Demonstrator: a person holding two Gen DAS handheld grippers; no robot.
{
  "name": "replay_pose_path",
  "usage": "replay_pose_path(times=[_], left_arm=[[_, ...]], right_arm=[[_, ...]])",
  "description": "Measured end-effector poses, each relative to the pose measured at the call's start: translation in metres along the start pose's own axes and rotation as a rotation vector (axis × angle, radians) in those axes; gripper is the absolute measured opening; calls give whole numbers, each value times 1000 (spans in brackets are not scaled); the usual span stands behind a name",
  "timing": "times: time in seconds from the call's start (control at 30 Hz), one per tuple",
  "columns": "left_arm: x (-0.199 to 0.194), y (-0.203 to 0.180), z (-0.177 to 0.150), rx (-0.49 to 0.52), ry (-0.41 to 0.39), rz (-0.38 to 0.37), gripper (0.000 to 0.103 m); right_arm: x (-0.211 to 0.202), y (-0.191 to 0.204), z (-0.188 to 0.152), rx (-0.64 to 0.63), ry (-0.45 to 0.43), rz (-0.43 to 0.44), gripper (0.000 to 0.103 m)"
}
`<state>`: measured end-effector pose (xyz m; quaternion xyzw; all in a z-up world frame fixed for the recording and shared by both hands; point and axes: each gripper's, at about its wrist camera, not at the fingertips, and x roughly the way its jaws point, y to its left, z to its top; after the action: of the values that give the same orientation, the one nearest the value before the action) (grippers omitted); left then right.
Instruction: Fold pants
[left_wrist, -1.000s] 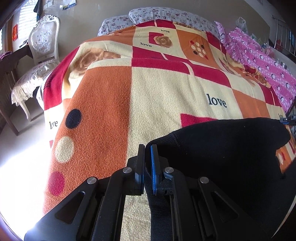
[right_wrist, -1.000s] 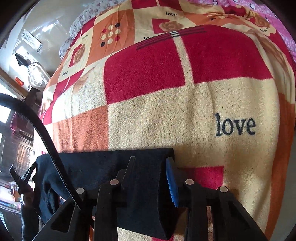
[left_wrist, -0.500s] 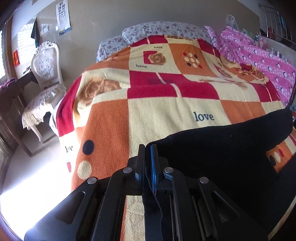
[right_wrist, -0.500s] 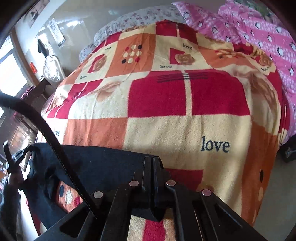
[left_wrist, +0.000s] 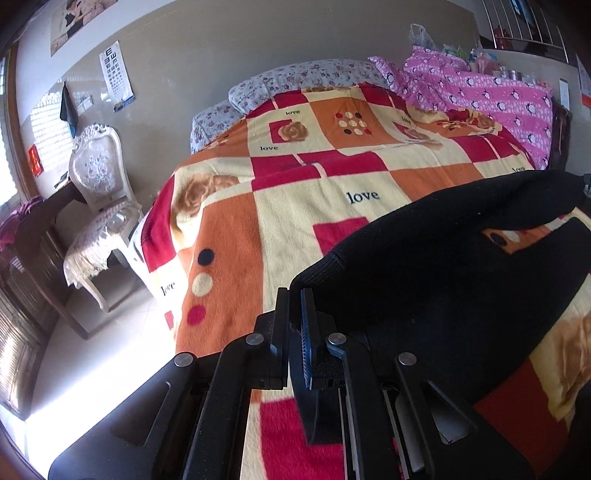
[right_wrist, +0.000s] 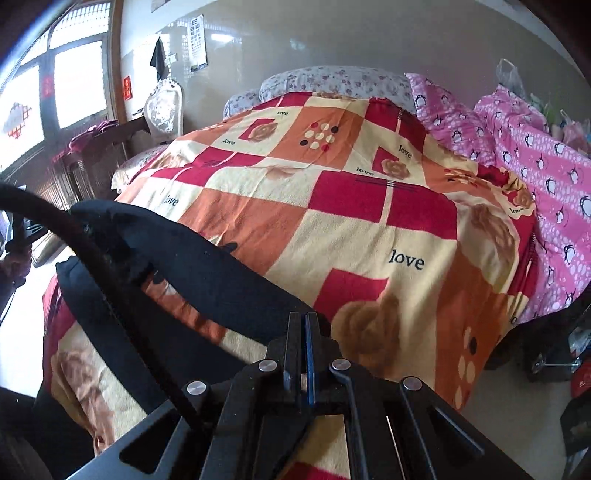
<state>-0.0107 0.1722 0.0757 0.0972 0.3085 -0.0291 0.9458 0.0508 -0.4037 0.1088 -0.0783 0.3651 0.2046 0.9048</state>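
Observation:
The black pants (left_wrist: 436, 254) hang stretched between my two grippers, lifted above the patterned blanket (left_wrist: 280, 206) on the bed. My left gripper (left_wrist: 295, 299) is shut on one corner of the ribbed waistband. My right gripper (right_wrist: 304, 321) is shut on the other corner of the pants (right_wrist: 192, 258), which sag in a loop toward the left of that view. Blanket shows through the gap under the raised cloth in both views.
A white ornate chair (left_wrist: 99, 192) and dark wooden furniture (left_wrist: 26, 280) stand left of the bed. A pink penguin quilt (left_wrist: 491, 92) and floral pillows (left_wrist: 295, 79) lie at the bed's far side. A black cable (right_wrist: 92, 258) crosses the right wrist view.
The right gripper closed on the pants. Both grippers have risen and pulled back, lifting the pants off the blanket so they hang between them.

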Motion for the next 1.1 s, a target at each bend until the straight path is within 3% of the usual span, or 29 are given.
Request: replay_pose_path(times=[0.27,0.43,0.57,0.67,0.77,0.9,1.0,1.1], left_arm=[[0,2,-76,-138,90,-48,4],[-1,16,-98,-271,122,11,4],[-22,19,-82,-348,44,39,4],[-31,-5,-49,-315,-22,-18,4],[-22,-36,-18,-275,-40,-62,4],[16,-57,-8,-282,44,-67,4],[36,-60,-31,-313,151,-65,5],[19,-63,-57,-310,116,-80,5]], right_arm=[[-12,31,-71,-96,44,-21,0],[-21,19,-99,-52,64,-51,0],[-30,11,-104,2,59,-47,0],[-32,10,-93,86,41,5,0],[-25,24,-73,84,36,51,1],[12,55,-41,58,145,49,6],[45,60,-35,115,262,72,6],[63,63,-57,83,401,26,6]])
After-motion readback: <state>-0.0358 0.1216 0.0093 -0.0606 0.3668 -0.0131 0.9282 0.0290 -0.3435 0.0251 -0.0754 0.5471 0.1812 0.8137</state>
